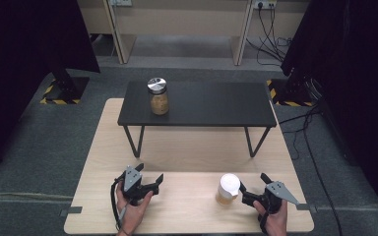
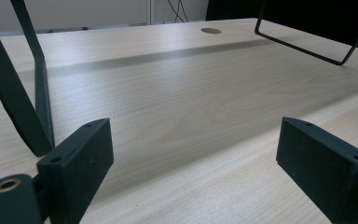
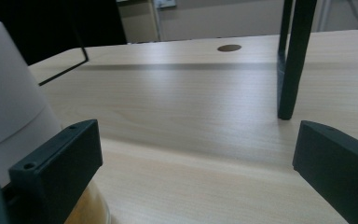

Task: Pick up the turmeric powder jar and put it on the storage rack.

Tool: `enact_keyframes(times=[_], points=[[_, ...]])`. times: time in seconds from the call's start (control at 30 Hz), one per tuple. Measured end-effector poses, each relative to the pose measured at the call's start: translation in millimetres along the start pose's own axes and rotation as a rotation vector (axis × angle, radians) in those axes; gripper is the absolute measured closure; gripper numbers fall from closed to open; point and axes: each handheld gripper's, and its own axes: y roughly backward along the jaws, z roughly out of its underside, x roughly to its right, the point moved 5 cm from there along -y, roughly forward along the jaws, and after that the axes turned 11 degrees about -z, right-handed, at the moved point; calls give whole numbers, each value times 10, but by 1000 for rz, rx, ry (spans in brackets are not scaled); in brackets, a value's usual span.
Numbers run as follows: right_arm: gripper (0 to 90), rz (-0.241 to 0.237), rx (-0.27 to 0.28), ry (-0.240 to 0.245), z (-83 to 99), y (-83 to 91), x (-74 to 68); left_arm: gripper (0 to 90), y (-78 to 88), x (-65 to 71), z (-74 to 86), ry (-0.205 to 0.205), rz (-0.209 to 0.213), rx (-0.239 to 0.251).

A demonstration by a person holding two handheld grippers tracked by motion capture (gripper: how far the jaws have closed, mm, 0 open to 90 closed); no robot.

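A glass jar with a silver lid (image 1: 157, 96) and tan contents stands on the left part of a black raised shelf (image 1: 211, 105). A second jar with a white lid (image 1: 228, 189) stands on the light wooden table (image 1: 187, 209) near its front right. My right gripper (image 1: 253, 183) is open just right of that jar. In the right gripper view the white-lidded jar (image 3: 9, 102) sits outside the left jaw, not between the jaws, and the right gripper (image 3: 196, 158) holds nothing. My left gripper (image 1: 150, 173) is open at front left, with bare wood between its jaws (image 2: 193, 154).
The shelf stands on thin black wire legs (image 2: 14, 88), one of them (image 3: 291, 60) close ahead of the right gripper. A round cable hole (image 2: 210, 31) lies in the far tabletop. Dark curtains and stands flank the table, and cables run over the floor at right.
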Motion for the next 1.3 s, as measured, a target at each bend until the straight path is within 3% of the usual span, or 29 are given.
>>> enact_keyframes(times=[0.13,0.37,0.57,1.03,1.3], points=[[24,-94,-12,17,-6,71,145,100,-1,-1,0,0,1,1],[52,-240,-11,99,13,130,290,100,-1,-1,1,0,2,1],[75,-329,-14,167,17,141,353,100,-1,-2,2,0,3,2],[97,-449,-45,228,-18,146,449,100,-2,-1,1,1,2,2],[88,-484,-69,256,-46,85,415,100,-3,-3,1,2,2,1]])
